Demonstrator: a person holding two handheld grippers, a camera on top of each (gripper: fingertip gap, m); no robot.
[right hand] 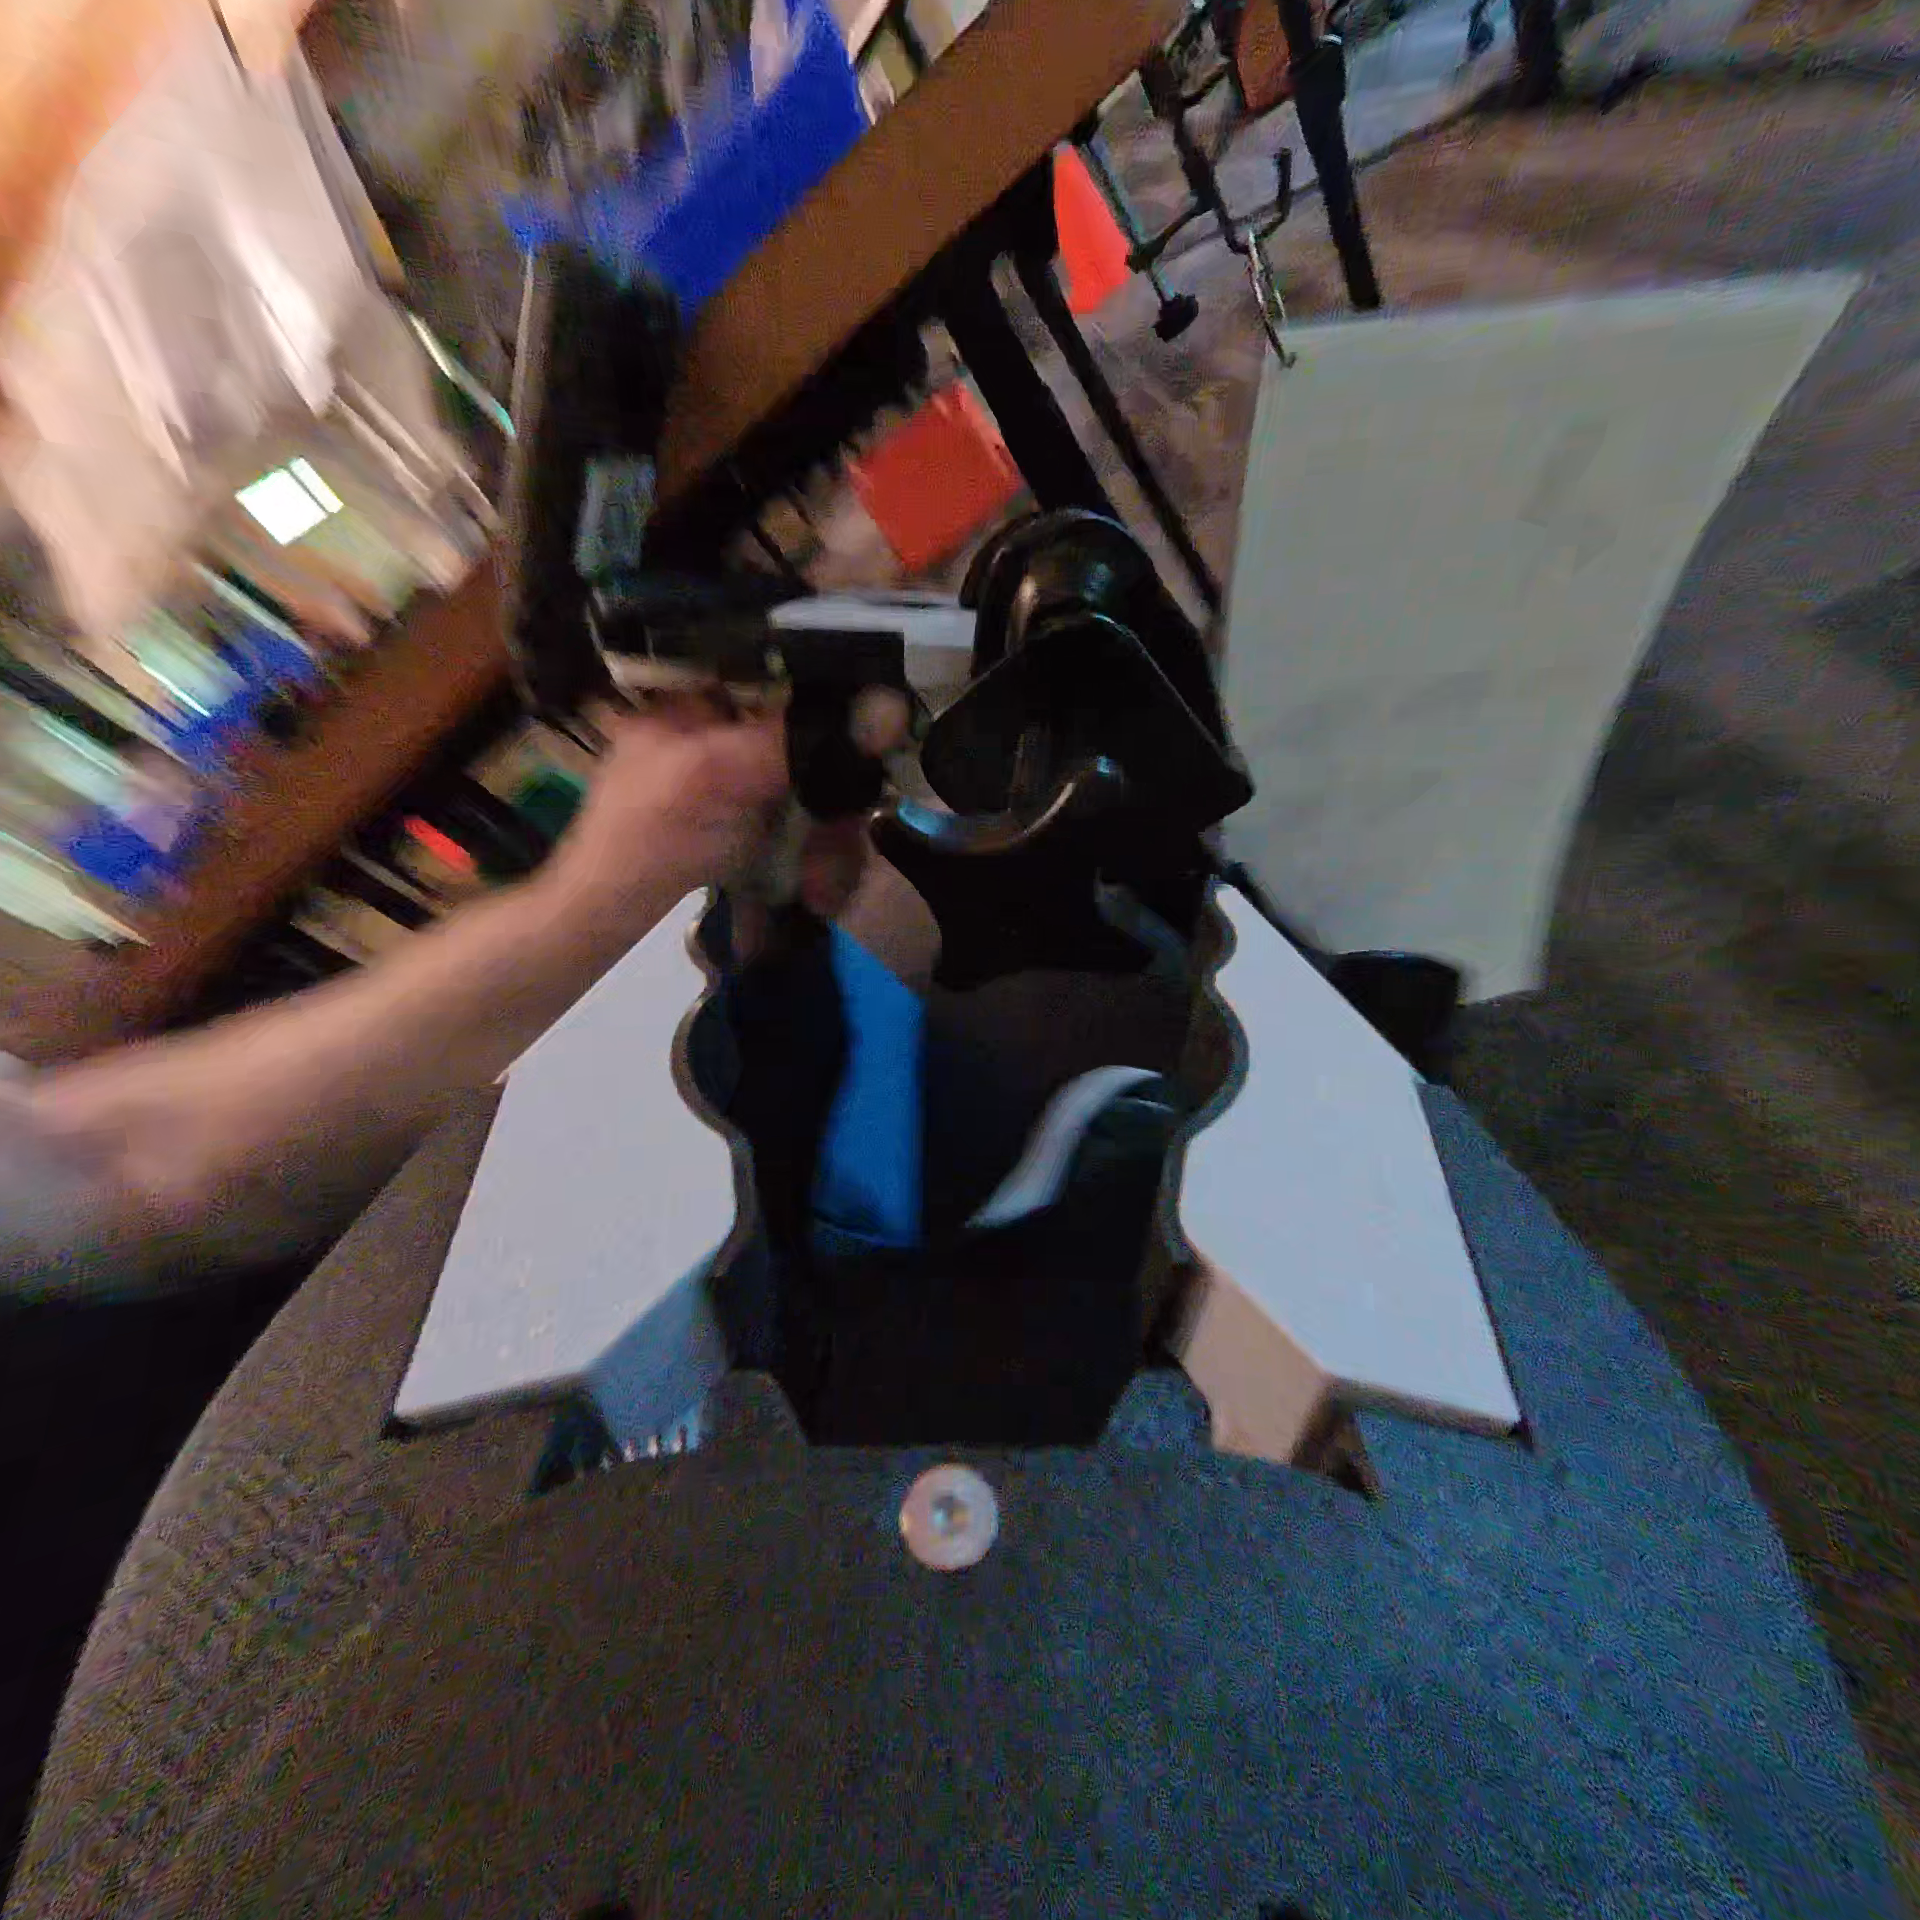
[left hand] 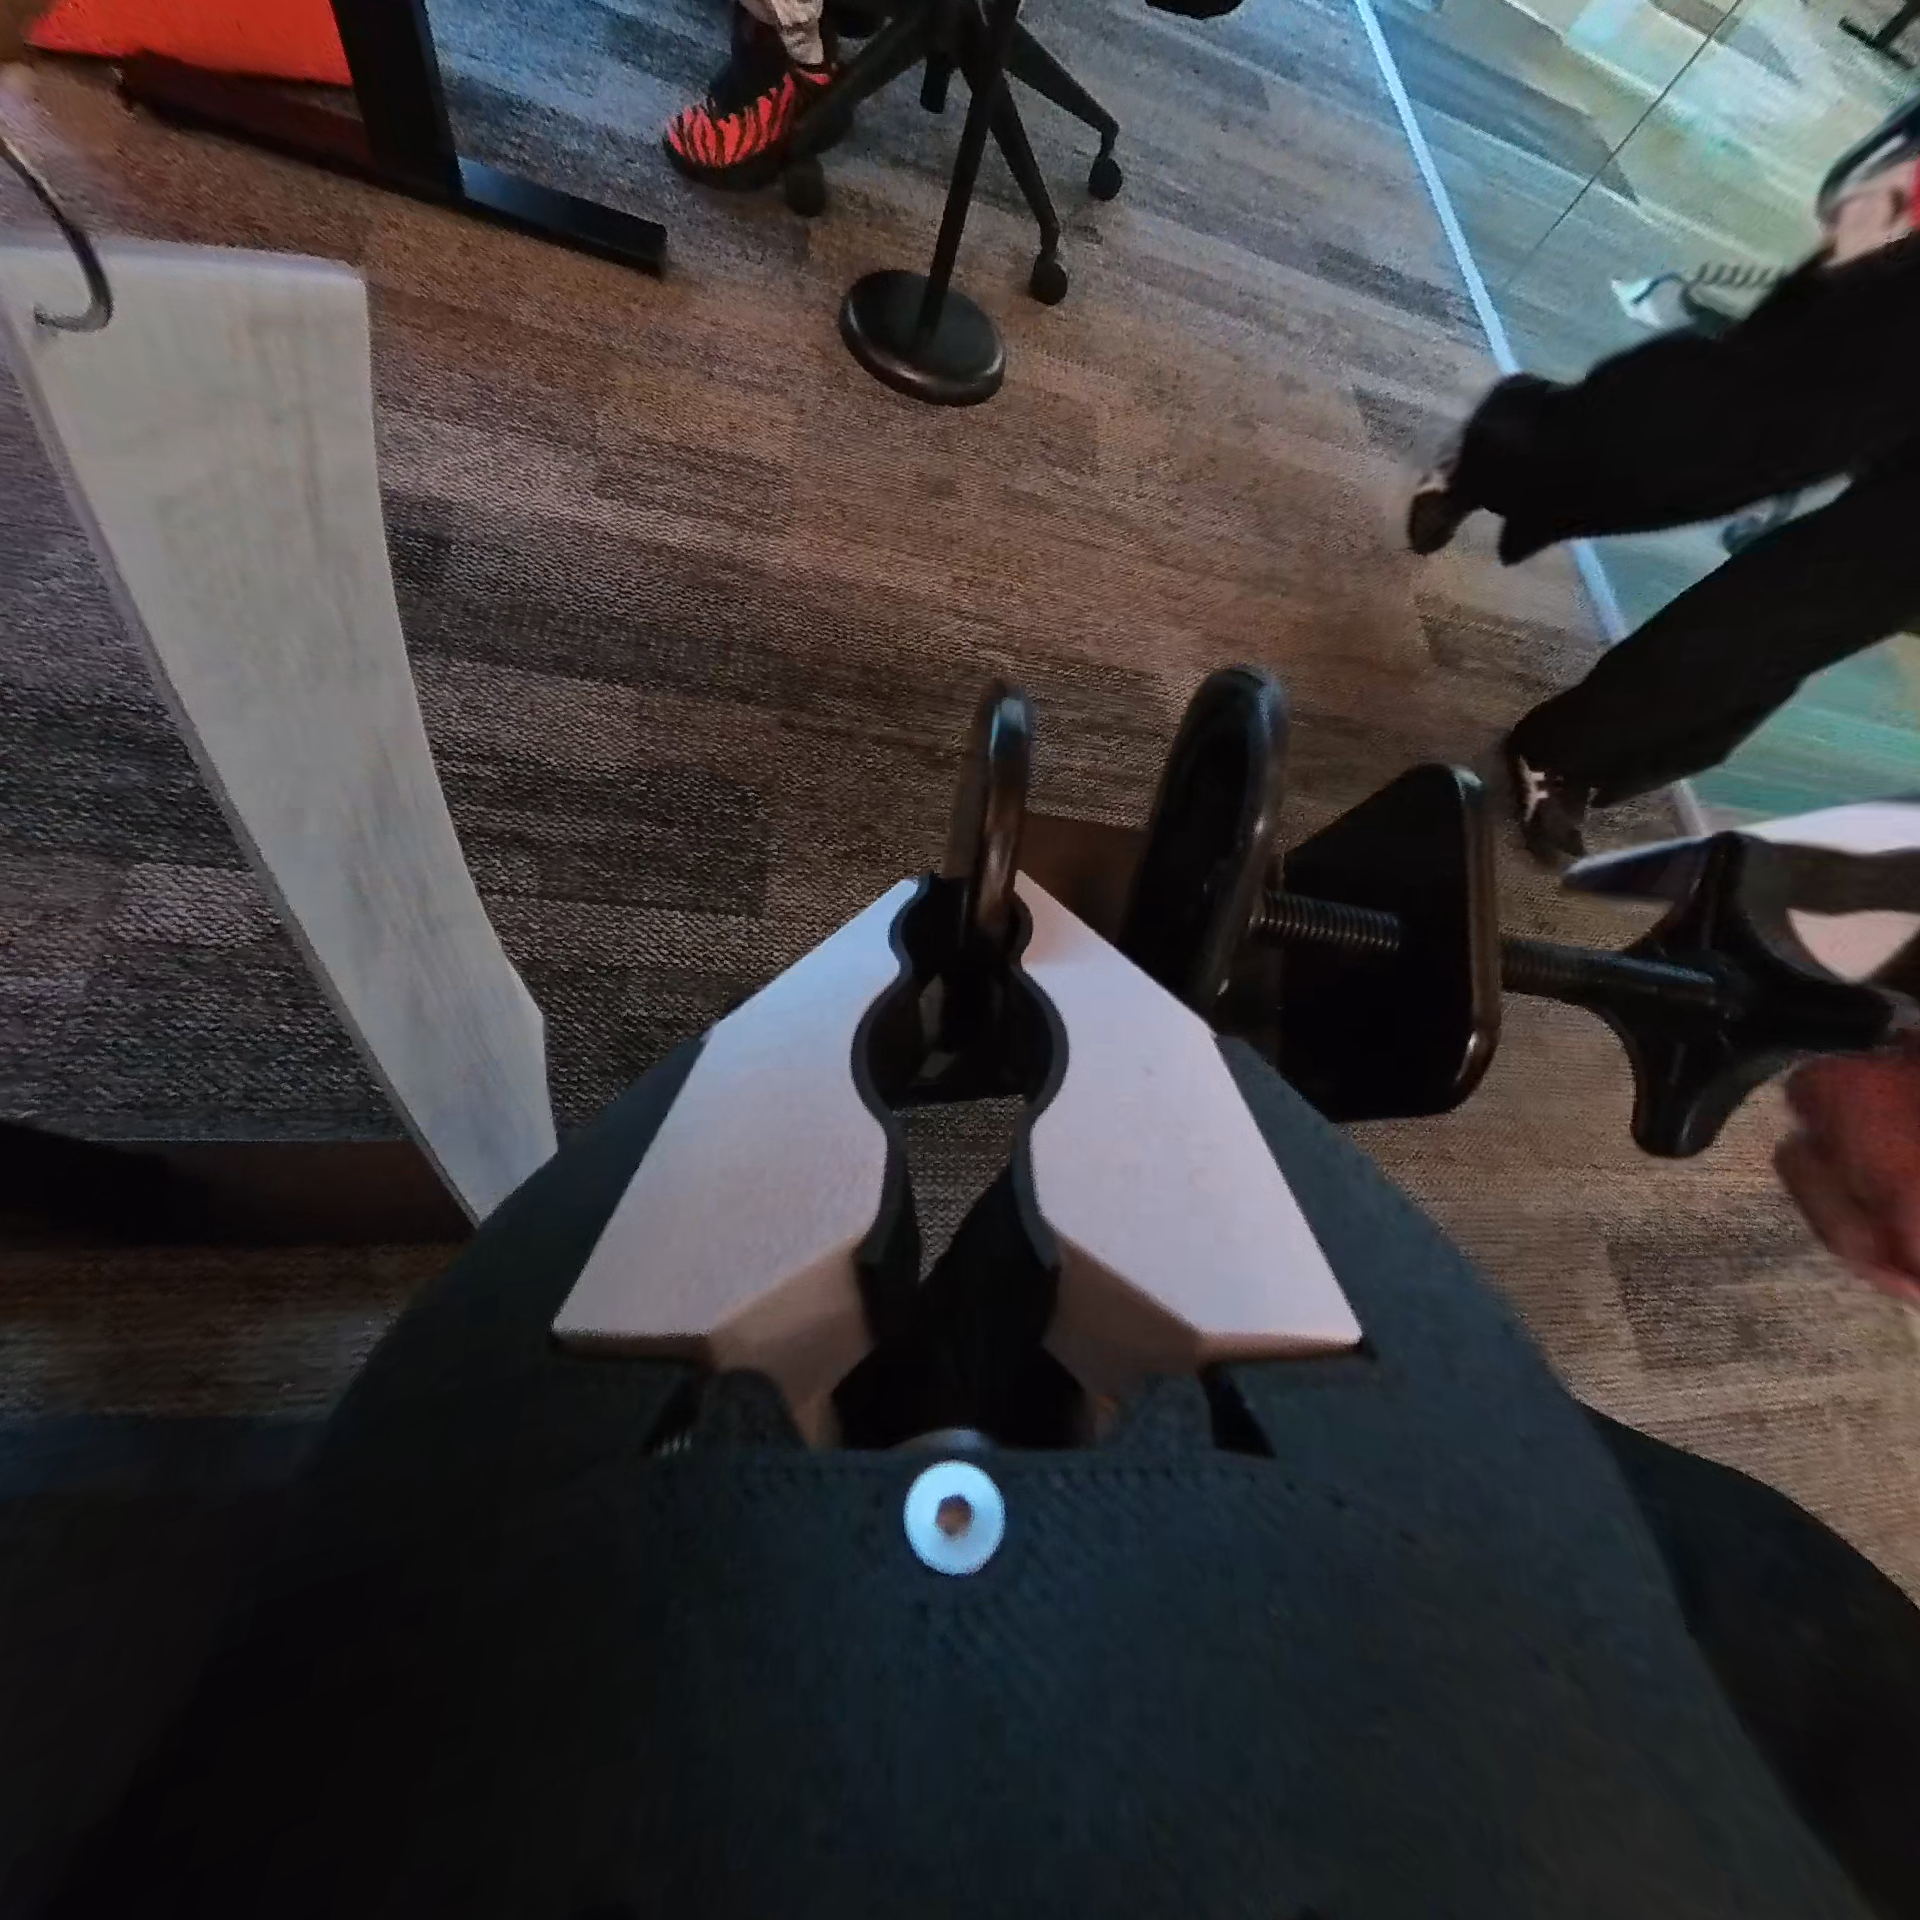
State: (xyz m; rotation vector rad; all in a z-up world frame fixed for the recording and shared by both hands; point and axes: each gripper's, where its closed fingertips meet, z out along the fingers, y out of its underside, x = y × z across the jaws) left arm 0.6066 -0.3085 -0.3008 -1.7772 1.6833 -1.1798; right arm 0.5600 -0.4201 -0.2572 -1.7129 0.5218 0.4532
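Observation:
A black screw clamp [left hand: 1371, 935] with a threaded rod and a star knob [left hand: 1704, 1039] is held in the air above the carpet. My left gripper [left hand: 971, 904] is shut on the clamp's thin black frame bar [left hand: 997, 790], which sticks out past the fingertips. In the right wrist view, the knob [right hand: 1018, 904] sits between the spread fingers of my right gripper [right hand: 966, 914], which is open around it. The clamp body [right hand: 1091, 717] is just beyond the knob. A bare forearm [right hand: 364, 1039] reaches in from the left to the left gripper [right hand: 842, 707]. The view is motion-blurred.
A white panel [left hand: 260, 675] stands at the left; it also shows in the right wrist view [right hand: 1507, 623]. On the carpet are a round black stand base [left hand: 923, 332], an office chair base [left hand: 1039, 156], a black desk leg [left hand: 416, 114], a person's red-and-black shoe [left hand: 743, 114] and a person's black-trousered legs [left hand: 1714, 623].

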